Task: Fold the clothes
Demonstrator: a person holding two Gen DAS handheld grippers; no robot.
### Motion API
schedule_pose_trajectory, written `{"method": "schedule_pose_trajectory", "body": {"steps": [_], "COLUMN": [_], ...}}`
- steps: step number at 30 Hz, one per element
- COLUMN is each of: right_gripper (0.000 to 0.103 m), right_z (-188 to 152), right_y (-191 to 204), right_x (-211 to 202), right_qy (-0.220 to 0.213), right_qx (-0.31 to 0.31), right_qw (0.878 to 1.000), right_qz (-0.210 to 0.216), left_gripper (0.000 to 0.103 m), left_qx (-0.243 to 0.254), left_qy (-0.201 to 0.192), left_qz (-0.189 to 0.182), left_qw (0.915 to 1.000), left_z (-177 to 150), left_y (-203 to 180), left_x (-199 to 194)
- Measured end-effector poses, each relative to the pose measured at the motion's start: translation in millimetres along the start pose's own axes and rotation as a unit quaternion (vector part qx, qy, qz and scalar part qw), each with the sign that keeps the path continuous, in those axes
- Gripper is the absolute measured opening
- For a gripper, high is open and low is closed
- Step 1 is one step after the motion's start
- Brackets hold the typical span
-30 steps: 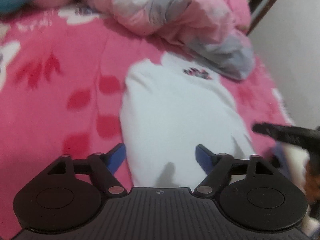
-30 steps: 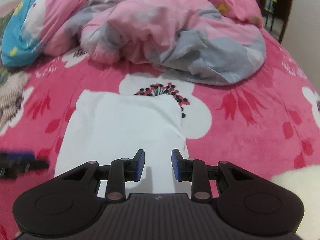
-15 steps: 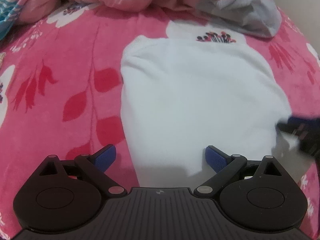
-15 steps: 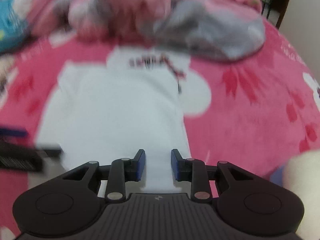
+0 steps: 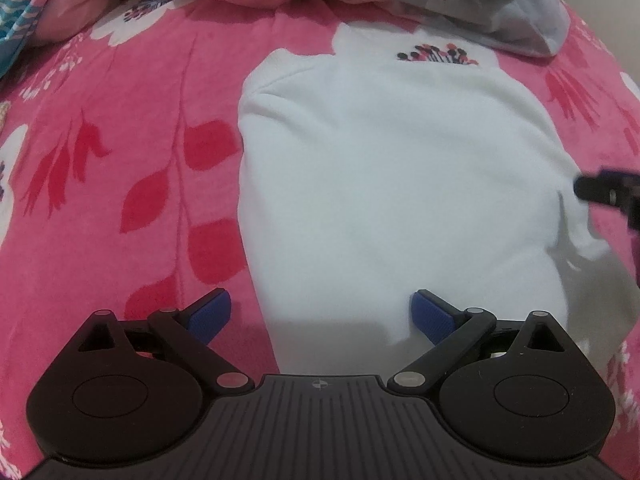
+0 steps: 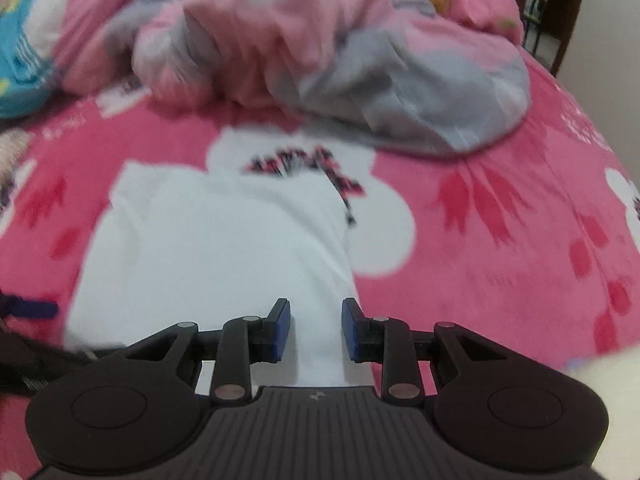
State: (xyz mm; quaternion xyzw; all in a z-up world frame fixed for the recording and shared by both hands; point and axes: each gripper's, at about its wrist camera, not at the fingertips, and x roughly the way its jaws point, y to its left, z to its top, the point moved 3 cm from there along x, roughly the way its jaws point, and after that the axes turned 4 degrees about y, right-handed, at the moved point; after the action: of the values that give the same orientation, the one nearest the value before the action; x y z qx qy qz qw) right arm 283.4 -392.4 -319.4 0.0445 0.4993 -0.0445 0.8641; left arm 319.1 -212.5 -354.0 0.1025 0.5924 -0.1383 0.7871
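I had the white garment (image 5: 392,184) lying flat on the pink floral bedspread (image 5: 120,160), already folded into a rough rectangle with its long sides running away from me. The crumpled pink-and-grey duvet (image 6: 320,52) sat well beyond its far edge.

Over the last second the left wrist view changed most. The garment went from sitting further off and blurred to filling the frame, with its near left corner directly under the left gripper (image 5: 322,314). The jaws of that gripper had just been opening and stood about as wide as they go. One blue pad sat over the bedspread just left of the cloth and the other over the white fabric. Nothing was pinched between them.

The right gripper (image 6: 316,330) showed little change in its jaws. They stood part open, with a narrow gap, over the near right edge of the garment. I could not tell from the blurred frame whether the pads touched the cloth, but no fold of fabric was raised between them, so I read it as holding nothing. In its view the garment had drawn closer than it stood a second earlier.

My judgement: both tools had been brought to the near hem, one at each corner. The next fold called for closing on both corners and carrying the hem toward the far edge.
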Motion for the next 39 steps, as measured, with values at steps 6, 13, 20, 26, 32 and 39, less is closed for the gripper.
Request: {"method": "schedule_pose_trajectory", "body": {"steps": [6, 13, 20, 26, 32, 39], "right_gripper": [0.029, 0.029, 0.029, 0.029, 0.027, 0.029], "right_z": [7, 13, 35, 48, 82, 97], "right_y": [6, -12, 2, 19, -11, -55], "right_x": [44, 46, 24, 62, 92, 68], "right_qy": [0.028, 0.033, -0.010, 0.020, -0.008, -0.016], "right_qx": [-0.020, 0.007, -0.008, -0.012, 0.055, 0.109], "right_qw": [0.999, 0.999, 1.000, 0.998, 0.996, 0.991], "right_qz": [-0.014, -0.025, 0.020, 0.066, 0.063, 0.074], "left_gripper": [0.099, 0.100, 0.101, 0.102, 0.102, 0.103], "left_qx": [-0.003, -0.008, -0.018, -0.024, -0.025, -0.036], "left_qy": [0.000, 0.004, 0.009, 0.012, 0.008, 0.006], "left_qz": [0.002, 0.002, 0.006, 0.010, 0.013, 0.000], "left_qw": [1.0000, 1.0000, 0.9998, 0.9996, 0.9996, 0.9993], "left_z": [-1, 0, 0, 0, -2, -4], "left_y": [0, 1, 1, 1, -1, 3], "left_x": [2, 3, 6, 8, 8, 11]}}
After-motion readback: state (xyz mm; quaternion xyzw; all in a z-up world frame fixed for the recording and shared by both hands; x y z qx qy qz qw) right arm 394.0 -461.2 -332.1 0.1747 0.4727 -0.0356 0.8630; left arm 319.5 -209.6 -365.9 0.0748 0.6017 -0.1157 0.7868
